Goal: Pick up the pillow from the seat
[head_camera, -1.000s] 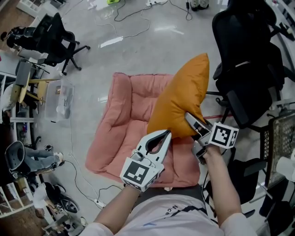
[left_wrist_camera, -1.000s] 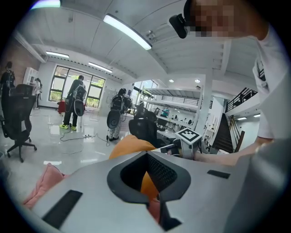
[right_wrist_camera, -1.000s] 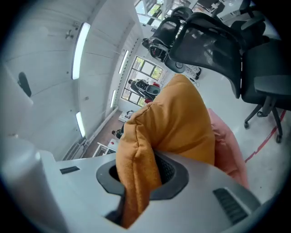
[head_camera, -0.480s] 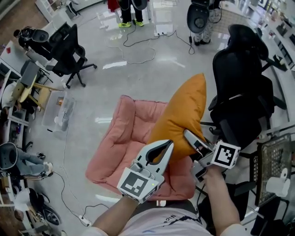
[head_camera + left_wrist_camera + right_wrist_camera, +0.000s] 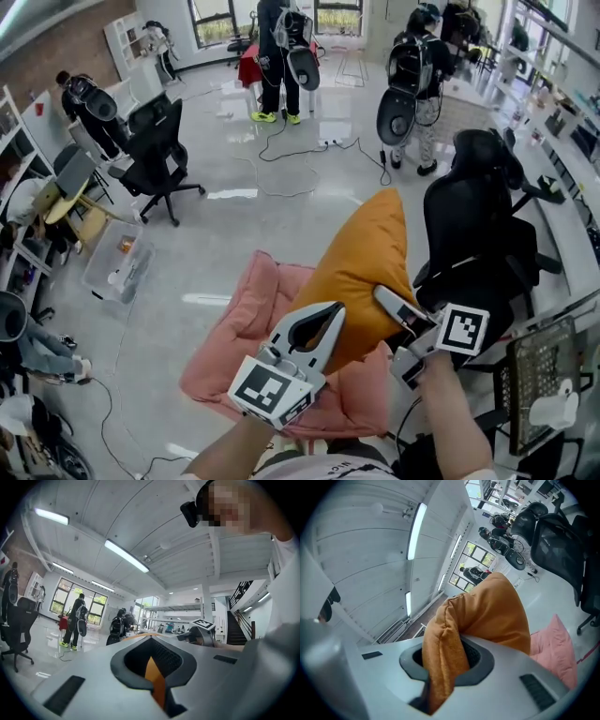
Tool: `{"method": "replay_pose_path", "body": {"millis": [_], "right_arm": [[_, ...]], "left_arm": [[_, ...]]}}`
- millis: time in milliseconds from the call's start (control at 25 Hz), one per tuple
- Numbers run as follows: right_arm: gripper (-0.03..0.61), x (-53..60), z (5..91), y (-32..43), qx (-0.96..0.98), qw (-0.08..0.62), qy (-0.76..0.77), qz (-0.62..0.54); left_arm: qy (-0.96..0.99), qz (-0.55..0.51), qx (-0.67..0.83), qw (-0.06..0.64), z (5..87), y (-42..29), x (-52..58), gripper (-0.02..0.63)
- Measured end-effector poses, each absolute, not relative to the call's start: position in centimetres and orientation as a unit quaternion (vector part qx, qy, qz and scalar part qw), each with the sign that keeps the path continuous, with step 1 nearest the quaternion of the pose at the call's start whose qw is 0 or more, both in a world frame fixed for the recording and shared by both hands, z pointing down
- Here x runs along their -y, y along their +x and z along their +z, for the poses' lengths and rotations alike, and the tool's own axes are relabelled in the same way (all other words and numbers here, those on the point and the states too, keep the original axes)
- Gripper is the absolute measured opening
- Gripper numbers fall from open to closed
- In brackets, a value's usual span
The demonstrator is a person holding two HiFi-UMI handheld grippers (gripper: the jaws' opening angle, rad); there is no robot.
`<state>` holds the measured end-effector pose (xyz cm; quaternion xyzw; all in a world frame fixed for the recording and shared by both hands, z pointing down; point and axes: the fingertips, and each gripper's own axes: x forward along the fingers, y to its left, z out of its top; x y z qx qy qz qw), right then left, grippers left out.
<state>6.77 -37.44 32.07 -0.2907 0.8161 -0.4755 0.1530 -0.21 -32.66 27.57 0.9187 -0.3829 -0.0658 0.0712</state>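
The orange pillow (image 5: 361, 267) hangs upright above the pink floor seat (image 5: 239, 352), its point toward the room. My right gripper (image 5: 381, 294) is shut on the pillow's lower right edge; in the right gripper view a fold of orange cloth (image 5: 447, 648) fills the jaws. My left gripper (image 5: 332, 312) meets the pillow's lower left edge. A thin strip of the orange pillow (image 5: 155, 679) shows pinched between its closed jaws in the left gripper view. The pillow's underside is hidden behind both grippers.
A black office chair (image 5: 473, 230) stands close on the right, with a wire basket (image 5: 544, 370) beside it. Another black chair (image 5: 155, 155) and a clear plastic box (image 5: 117, 267) are on the left. Cables (image 5: 281, 141) cross the floor. People (image 5: 281, 47) stand at the back.
The pillow has risen higher above the pink seat with both grippers still on it. The view has tilted up, bringing the far room and standing people into sight.
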Motion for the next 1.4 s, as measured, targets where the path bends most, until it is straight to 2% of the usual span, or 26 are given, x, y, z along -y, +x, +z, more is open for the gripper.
{"method": "replay_pose_path", "body": {"millis": [800,1400], "right_arm": [[0.081,33.0,25.0,2.7,-0.835,0.144,-0.314,-0.429],[0.081,30.3,25.3,1.2,-0.829,0.146,-0.324,-0.433]], "left_arm": [[0.926,-0.096,0.363,0.052,21.0,-4.2,27.8,0.011],[0.927,-0.098,0.358,0.044,20.4,-5.5,25.3,0.011]]}}
